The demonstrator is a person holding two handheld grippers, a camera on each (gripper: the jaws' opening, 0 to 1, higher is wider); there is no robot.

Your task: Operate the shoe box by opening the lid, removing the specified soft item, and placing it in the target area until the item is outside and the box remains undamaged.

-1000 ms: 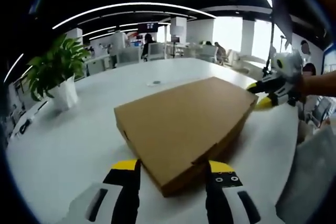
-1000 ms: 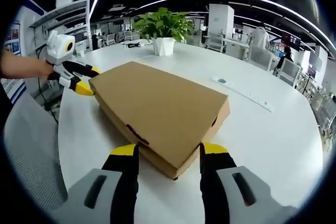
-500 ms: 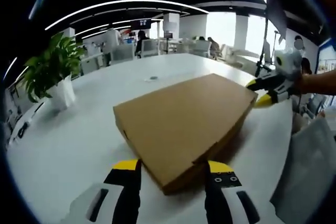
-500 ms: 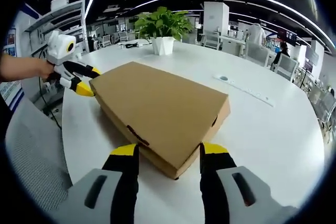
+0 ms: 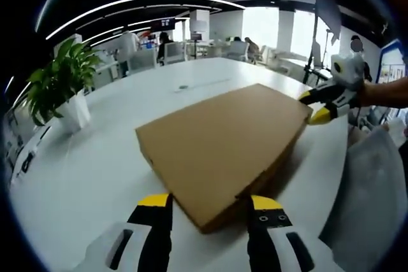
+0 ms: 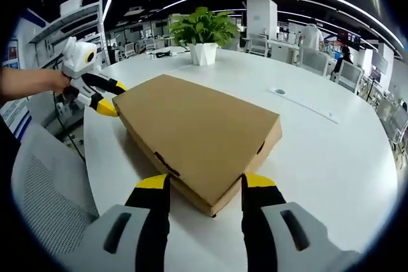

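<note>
Both tools, left tool [image 5: 208, 205] and right tool [image 6: 199, 186], stand jaws apart at opposite corners of our closed cardboard shoe box [image 6: 197, 132] on the white surface [image 6: 331, 157]; lid-opening and item removal remain.

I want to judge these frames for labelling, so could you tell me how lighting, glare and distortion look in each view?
Left gripper view: bright windows wash out the far room, the box casts a soft shadow on the table, and fisheye bends the ceiling lights. Right gripper view: even light, the box sharp, the table edge curved, the plant clear.
</note>
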